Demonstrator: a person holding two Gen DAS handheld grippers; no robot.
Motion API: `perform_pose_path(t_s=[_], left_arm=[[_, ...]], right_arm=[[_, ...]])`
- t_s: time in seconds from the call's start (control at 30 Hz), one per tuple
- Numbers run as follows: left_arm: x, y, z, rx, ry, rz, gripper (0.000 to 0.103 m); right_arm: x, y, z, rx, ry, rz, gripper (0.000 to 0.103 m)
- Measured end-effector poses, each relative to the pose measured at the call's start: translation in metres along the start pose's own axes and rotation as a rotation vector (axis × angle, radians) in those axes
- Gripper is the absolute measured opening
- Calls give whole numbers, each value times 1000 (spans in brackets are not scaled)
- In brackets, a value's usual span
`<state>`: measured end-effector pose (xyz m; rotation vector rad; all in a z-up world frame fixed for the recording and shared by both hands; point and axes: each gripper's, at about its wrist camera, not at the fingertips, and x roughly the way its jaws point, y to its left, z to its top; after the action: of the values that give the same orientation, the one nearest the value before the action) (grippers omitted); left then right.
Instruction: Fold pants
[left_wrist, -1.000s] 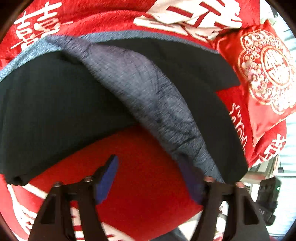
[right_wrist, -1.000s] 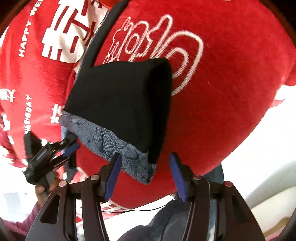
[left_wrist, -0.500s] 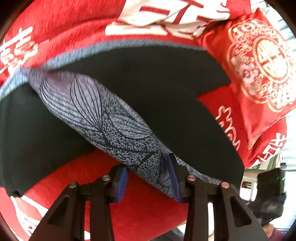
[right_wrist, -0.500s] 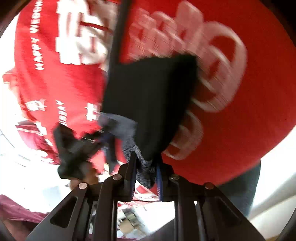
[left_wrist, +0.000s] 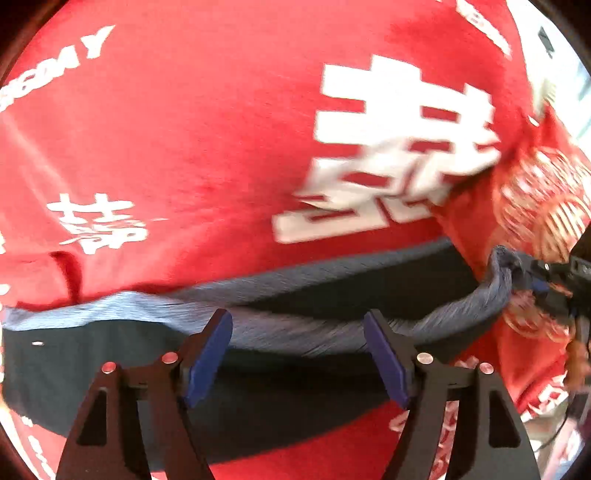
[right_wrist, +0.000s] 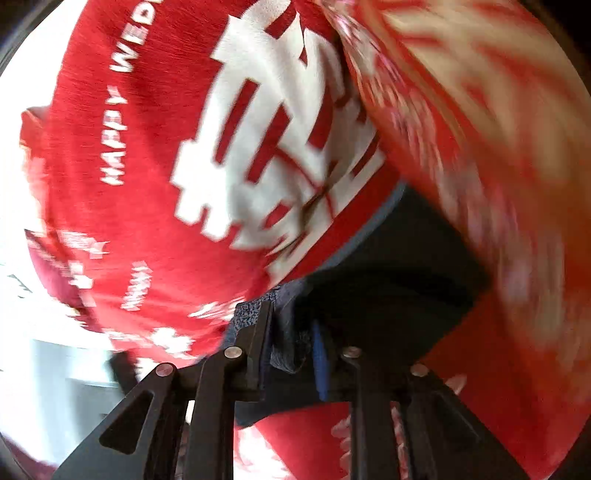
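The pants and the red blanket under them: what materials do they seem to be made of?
The pants look like soft matte black knit, with a grey patterned inner side that drapes limply. The red blanket appears to be plush fleece: fuzzy nap, printed white characters. Motion blur leaves both uncertain.

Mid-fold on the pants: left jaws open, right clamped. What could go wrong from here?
1. The left gripper has its jaws open above the pants, so the right gripper alone holds the folded grey patterned edge; that fold may sag or twist.
2. The right grip is on a small bunch at the corner, which might slip.
3. The red blanket is soft; dragging could wrinkle it and skew the fold.
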<state>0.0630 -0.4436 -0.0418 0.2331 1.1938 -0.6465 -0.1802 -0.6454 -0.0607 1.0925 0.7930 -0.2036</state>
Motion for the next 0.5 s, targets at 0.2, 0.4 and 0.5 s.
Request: perform_pose_path(t_s=[0.2, 0.4, 0.5], left_arm=[[29, 55, -25, -72, 98, 206, 75], [62, 94, -55, -187, 192, 303, 75], [69, 100, -59, -217, 201, 296, 75]], right_arm=[[17, 25, 28, -184, -31, -237, 86], [23, 16, -11, -212, 6, -307, 83], [37, -24, -28, -103, 41, -391, 64]])
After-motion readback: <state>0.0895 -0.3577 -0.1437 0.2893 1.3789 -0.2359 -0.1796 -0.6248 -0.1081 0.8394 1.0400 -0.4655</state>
